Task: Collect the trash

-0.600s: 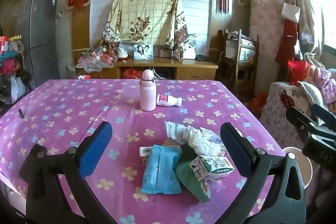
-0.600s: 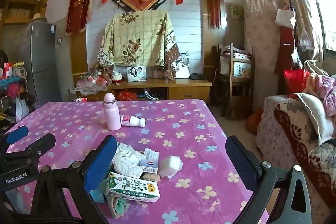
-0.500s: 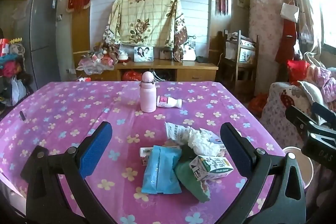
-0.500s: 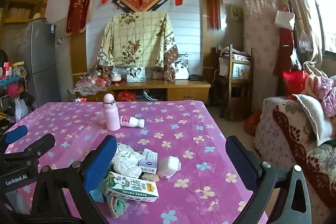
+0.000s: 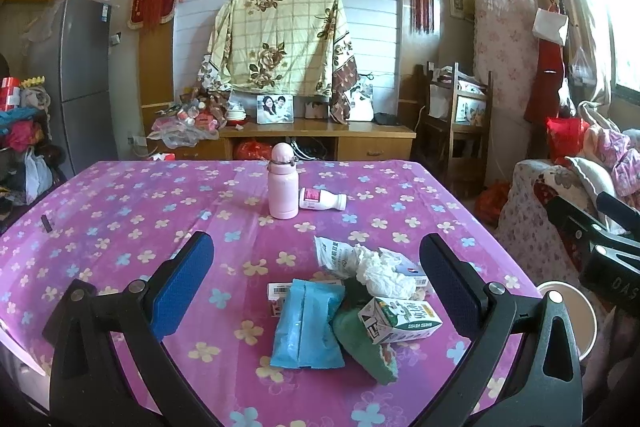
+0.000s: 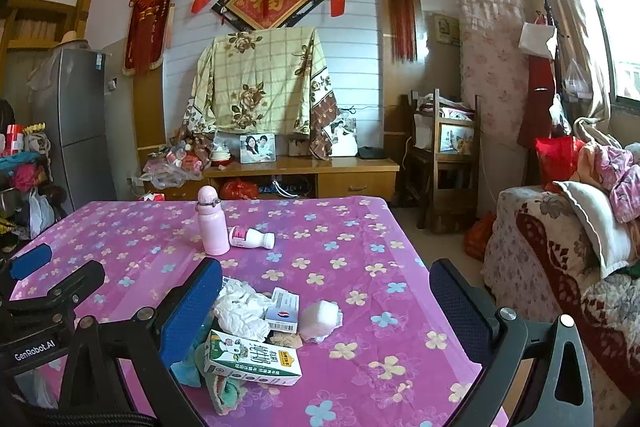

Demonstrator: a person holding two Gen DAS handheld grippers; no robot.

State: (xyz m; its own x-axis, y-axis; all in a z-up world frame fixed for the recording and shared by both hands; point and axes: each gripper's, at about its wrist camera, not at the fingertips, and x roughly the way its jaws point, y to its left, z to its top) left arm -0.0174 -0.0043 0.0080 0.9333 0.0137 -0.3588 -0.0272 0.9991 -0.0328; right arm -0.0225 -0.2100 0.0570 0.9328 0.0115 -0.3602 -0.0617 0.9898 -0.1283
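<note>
A heap of trash lies near the front of the table with the purple flowered cloth [image 5: 120, 211]. It holds a blue wrapper [image 5: 308, 323], a green-and-white milk carton [image 5: 400, 319] [image 6: 252, 357], crumpled white tissue [image 5: 380, 269] [image 6: 240, 309], a small Pepsi box [image 6: 283, 309] and a white wad [image 6: 320, 319]. My left gripper [image 5: 316, 291] hovers open just short of the heap. My right gripper [image 6: 326, 311] stands open over the same heap, its left finger [image 6: 192, 311] beside the tissue. Neither holds anything.
A pink flask [image 5: 283, 187] stands mid-table with a small white bottle [image 5: 322, 199] lying beside it. A round white bin [image 5: 568, 311] sits off the table's right edge. A patterned sofa [image 6: 560, 267] is at the right, a wooden cabinet [image 6: 304, 175] behind.
Both views have shifted only a touch, the room sitting slightly higher in the earliest frames. The heap has not moved and both grippers stay wide.
</note>
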